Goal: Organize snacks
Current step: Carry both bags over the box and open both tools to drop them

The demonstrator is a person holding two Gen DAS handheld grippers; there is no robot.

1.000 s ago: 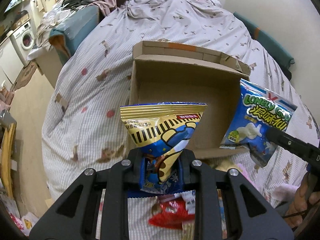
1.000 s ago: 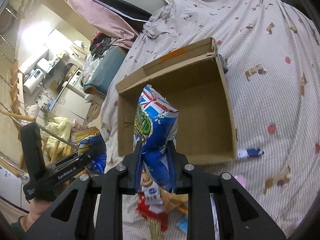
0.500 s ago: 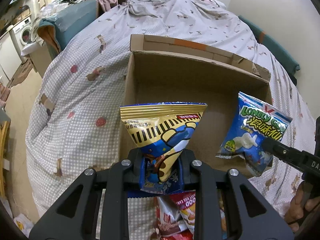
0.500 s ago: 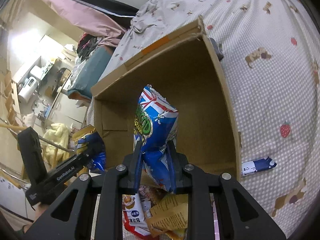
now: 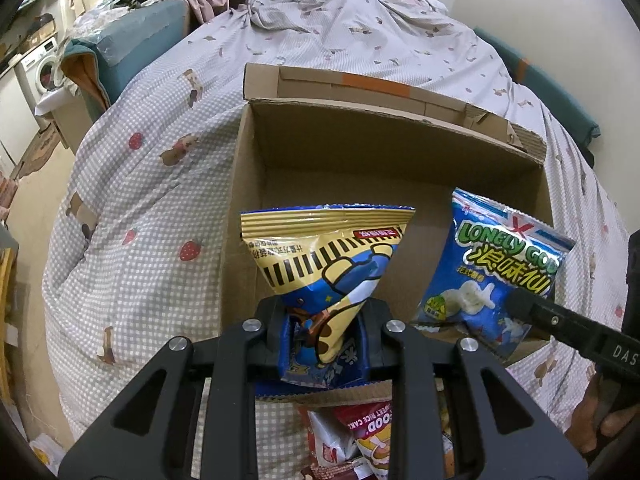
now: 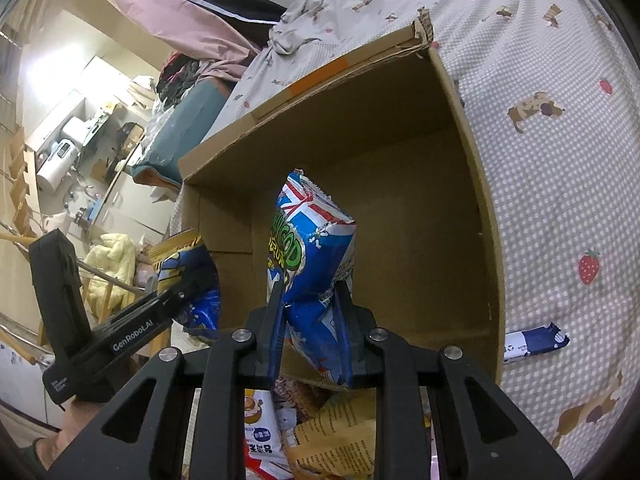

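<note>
The left gripper (image 5: 324, 332) is pinching the lower end of a yellow and blue snack bag (image 5: 326, 256); its fingers (image 5: 276, 332) are pressing on the bag from both sides, and the bag is fanning out wider beyond the fingertips. The bag is hanging over the near left part of an open cardboard box (image 5: 400, 148), which is lying on a checked bed cover (image 5: 152, 208). The box floor ahead of the fingers is showing bare cardboard.

The right gripper (image 6: 310, 324) is pinching a blue Lonely God snack bag (image 6: 312, 248) by its lower part, its fingers (image 6: 344, 320) closing on the crumpled foil. This bag is standing up past the fingertips, over the near right part of the same box (image 6: 440, 200). In the left wrist view the same bag (image 5: 500, 268) is appearing to the right of the left fingers, held by the other tool.

Below both sets of fingers, short of the near box wall, a pile of loose snack packets (image 6: 280, 436) is lying on the bed. To the right of the right fingers, just outside the box wall, a small dark blue wrapper (image 6: 536, 342) is lying on the cover.
</note>
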